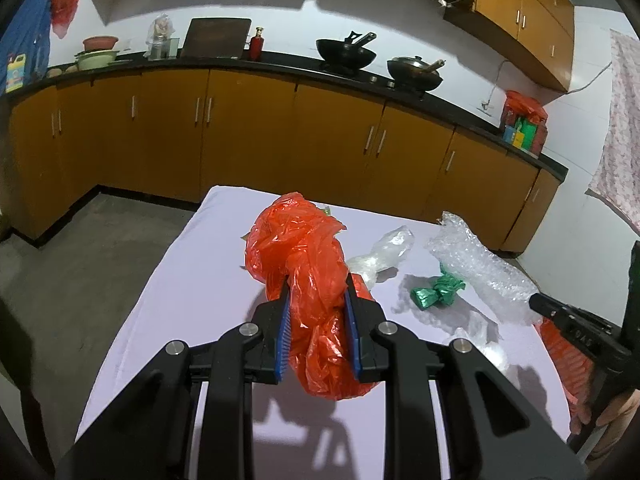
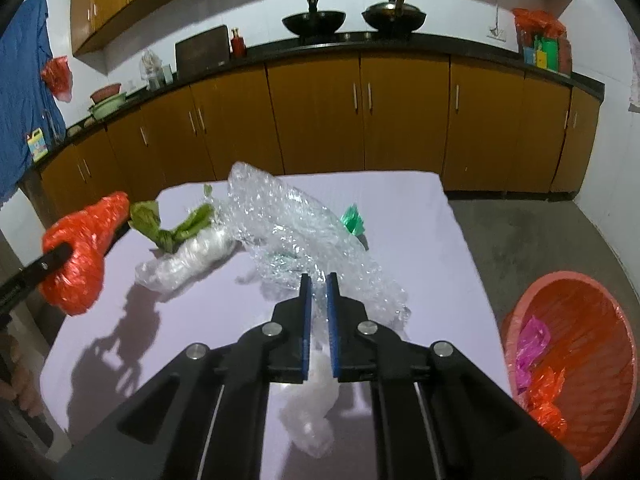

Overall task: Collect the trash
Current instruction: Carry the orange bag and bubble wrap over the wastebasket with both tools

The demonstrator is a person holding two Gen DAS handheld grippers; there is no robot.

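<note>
The bubble wrap is the main obstacle, sprawling across the middle of the counter. Left of it, a clear bag and a green bag crowd the surface, touching it. Just right of it lies a small green wrapper. Beyond that wrapper the counter lies bare to its right edge, with open floor down to the bin.

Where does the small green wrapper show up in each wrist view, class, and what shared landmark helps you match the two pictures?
Left wrist view: the green wrapper lies right of centre on the table, beside the bubble wrap.
Right wrist view: the green wrapper sits above centre, just right of the bubble wrap.
Shared landmark: the two black woks on the back counter.
</note>
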